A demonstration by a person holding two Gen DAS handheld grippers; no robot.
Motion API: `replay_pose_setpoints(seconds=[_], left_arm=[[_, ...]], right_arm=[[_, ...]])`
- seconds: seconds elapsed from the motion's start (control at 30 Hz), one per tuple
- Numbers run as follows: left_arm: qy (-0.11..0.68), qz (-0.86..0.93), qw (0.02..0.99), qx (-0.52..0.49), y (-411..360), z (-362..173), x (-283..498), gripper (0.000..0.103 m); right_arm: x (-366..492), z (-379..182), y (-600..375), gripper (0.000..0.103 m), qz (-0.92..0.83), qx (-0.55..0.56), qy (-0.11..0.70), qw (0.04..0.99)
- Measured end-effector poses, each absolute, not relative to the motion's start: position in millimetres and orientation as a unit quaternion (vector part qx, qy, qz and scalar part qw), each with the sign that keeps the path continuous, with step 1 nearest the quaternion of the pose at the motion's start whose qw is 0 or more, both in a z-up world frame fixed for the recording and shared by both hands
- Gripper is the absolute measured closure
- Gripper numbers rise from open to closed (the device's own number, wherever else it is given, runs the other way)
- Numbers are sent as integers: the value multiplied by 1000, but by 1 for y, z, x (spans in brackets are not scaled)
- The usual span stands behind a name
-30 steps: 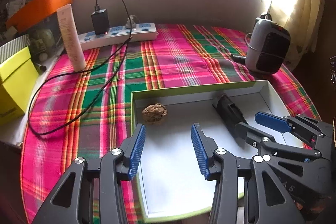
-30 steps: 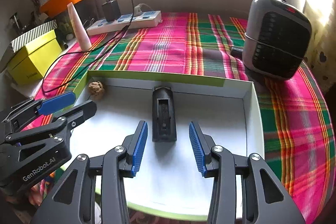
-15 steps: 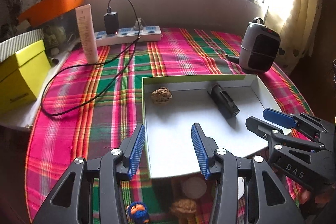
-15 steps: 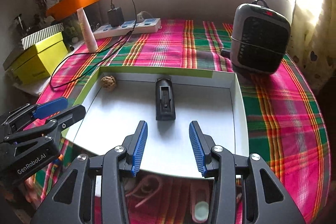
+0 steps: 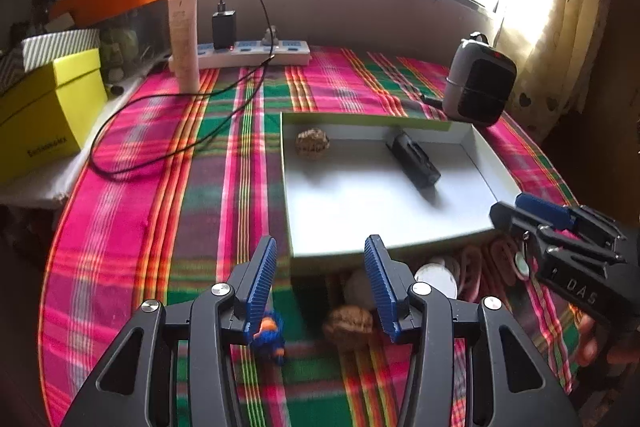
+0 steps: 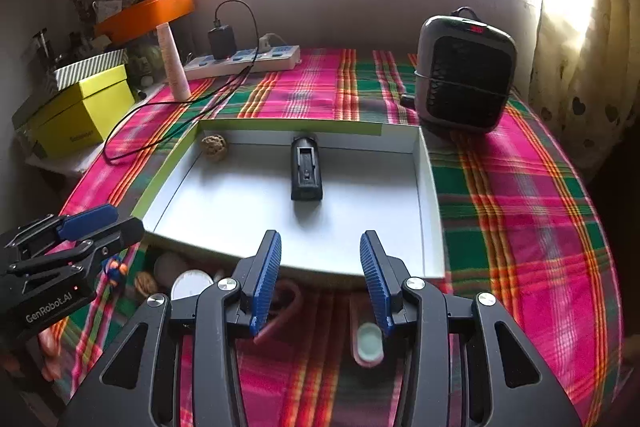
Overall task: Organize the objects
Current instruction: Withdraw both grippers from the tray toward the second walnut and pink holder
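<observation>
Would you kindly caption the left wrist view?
Open left tongs above a walnut beside the white tray.

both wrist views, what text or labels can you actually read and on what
"GenRobot.AI" on the body of the left gripper, seen in the right wrist view.
"DAS" on the body of the right gripper, seen in the left wrist view.
Dark print on the side of the yellow box: too blurred to read.
Small print on the upright cream tube: too small to read.
Red display on top of the grey heater: not legible.
</observation>
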State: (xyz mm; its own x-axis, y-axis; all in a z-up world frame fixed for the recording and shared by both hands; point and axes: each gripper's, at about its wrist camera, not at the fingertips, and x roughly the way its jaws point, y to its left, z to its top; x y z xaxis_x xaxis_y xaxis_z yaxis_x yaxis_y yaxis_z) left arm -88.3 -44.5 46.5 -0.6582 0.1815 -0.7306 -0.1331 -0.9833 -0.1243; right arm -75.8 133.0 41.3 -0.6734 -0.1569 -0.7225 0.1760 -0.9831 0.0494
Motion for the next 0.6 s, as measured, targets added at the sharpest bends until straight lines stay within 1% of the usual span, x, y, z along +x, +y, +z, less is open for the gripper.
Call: replay_pose_setpoints(seconds=[0.3,0.6], left_arm=[[-28,904,97,-415,-45,33,-69,58],[-39,899,100,-426,-49,22,-62,58]], right_arm=[[-49,40,142,60,-921,377,37,87],[-35,30,157,60,-919,385,33,75]])
